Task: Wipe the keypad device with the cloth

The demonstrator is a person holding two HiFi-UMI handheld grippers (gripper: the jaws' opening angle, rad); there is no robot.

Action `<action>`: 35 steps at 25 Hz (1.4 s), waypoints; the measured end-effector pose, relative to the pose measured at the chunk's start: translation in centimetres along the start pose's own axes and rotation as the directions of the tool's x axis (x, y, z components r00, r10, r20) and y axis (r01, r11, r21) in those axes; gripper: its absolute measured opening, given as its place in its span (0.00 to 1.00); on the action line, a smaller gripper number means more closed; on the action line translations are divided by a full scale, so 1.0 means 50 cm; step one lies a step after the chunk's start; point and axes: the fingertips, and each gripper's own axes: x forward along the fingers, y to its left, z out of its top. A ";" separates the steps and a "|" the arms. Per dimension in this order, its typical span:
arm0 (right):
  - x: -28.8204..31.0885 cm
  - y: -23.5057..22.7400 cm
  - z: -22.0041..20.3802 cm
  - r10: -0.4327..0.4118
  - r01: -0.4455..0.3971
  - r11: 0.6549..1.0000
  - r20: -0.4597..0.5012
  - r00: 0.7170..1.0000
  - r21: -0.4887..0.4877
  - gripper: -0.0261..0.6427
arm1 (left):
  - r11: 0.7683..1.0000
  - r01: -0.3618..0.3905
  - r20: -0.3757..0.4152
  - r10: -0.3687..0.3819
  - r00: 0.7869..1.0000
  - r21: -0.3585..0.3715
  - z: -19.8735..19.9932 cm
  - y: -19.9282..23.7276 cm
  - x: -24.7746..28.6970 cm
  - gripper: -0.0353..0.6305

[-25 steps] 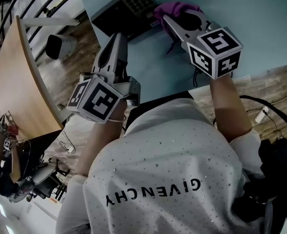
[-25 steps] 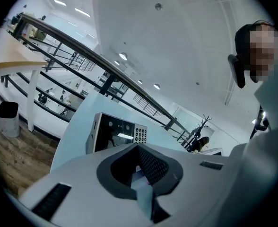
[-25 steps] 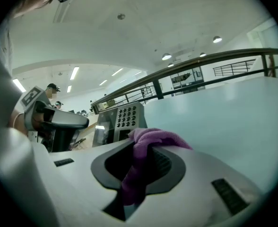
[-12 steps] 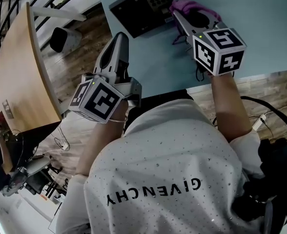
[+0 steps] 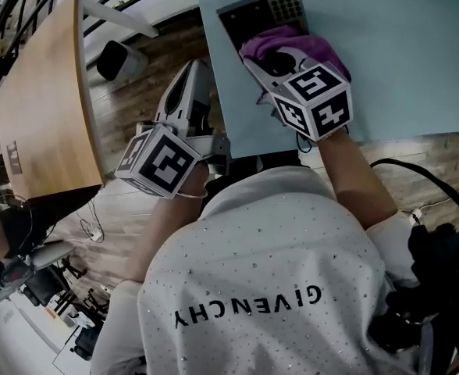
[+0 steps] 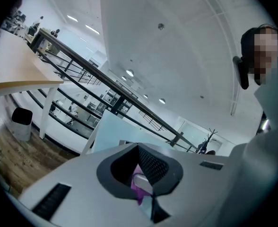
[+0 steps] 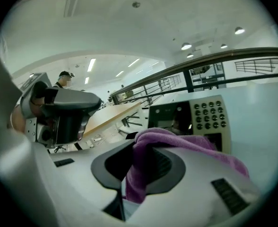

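Slippage risk: our right gripper is clamping the purple cloth over the keypad device near the table corner. Our left gripper is hanging closed, empty, bracing nothing, so wiping could be pushing the device off.

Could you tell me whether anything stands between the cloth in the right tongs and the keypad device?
Nothing visible does. The right tongs are shut on the purple cloth, which overlaps the near edge of the keypad device in the head view; the left tongs hang aside, off the table.
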 end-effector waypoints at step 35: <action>-0.092 -0.178 -0.058 -0.026 0.027 0.999 -0.042 0.999 0.034 0.14 | 0.997 -0.080 -0.141 0.077 0.987 -0.016 -0.103 -0.033 0.158 0.05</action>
